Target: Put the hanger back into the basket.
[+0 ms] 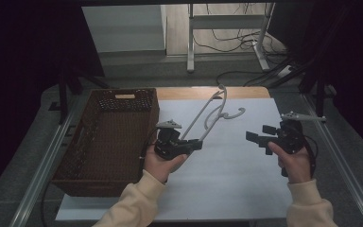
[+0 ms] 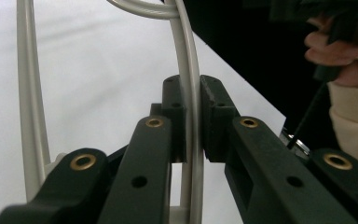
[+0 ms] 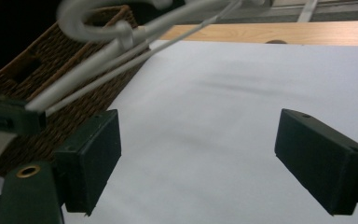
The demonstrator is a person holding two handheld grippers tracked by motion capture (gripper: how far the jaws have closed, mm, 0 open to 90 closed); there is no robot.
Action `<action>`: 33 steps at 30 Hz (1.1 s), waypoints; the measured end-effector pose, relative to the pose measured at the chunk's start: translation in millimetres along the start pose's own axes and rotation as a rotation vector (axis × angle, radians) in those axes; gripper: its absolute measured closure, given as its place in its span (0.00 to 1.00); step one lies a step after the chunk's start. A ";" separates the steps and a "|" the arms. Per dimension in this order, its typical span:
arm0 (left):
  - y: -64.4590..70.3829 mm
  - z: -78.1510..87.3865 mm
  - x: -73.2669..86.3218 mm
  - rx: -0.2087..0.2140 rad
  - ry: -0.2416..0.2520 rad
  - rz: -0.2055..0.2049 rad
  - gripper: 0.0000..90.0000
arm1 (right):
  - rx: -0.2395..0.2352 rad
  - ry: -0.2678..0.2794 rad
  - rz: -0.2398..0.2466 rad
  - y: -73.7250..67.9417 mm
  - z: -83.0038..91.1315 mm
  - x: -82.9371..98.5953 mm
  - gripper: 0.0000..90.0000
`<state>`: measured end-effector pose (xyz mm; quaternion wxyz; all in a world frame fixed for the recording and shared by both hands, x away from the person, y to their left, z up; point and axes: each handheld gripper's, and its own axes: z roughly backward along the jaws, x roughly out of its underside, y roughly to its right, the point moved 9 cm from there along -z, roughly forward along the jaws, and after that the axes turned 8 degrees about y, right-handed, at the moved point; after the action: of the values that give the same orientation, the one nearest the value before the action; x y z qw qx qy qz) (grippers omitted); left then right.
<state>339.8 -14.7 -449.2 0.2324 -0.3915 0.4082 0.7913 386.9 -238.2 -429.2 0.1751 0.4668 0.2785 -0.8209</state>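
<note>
Left gripper point(image 1: 196, 143) clenched on hanger point(image 1: 211, 113) rod, lifted over white sheet point(image 1: 227, 179) beside basket point(image 1: 94, 156). Right gripper point(image 1: 257, 142) released, jaws wide, empty.

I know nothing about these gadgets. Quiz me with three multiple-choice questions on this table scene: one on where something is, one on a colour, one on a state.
1. Where does the wicker basket sit?
A. On the table's left side
B. On the table's right side
C. On the floor beyond the table

2. What colour is the clothes hanger?
A. Red
B. Pale grey-white
C. Black

3. How does the right gripper stand?
A. Shut on the hanger
B. Shut on the basket rim
C. Open, holding nothing

Answers: 1 A, since the high view shows the basket left of the white sheet. 2 B, as the hanger's rods look pale in every view, clamped in the left gripper. 3 C, because the right gripper view shows its jaws wide apart over bare sheet.
</note>
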 end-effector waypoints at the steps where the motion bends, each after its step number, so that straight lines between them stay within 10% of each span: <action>1: 0.7 2.0 -2.1 0.007 0.009 -0.002 0.91 | -0.007 0.000 0.002 0.5 -0.4 3.0 0.17; 33: -20.0 115.2 -34.7 -0.029 0.143 -0.025 0.91 | 0.000 -0.102 0.080 22.3 -26.0 56.8 0.16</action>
<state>324.3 90.2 -388.9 0.2069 -0.4552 0.4074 0.7642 388.0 -241.1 -495.5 0.2216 0.4348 0.2504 -0.8361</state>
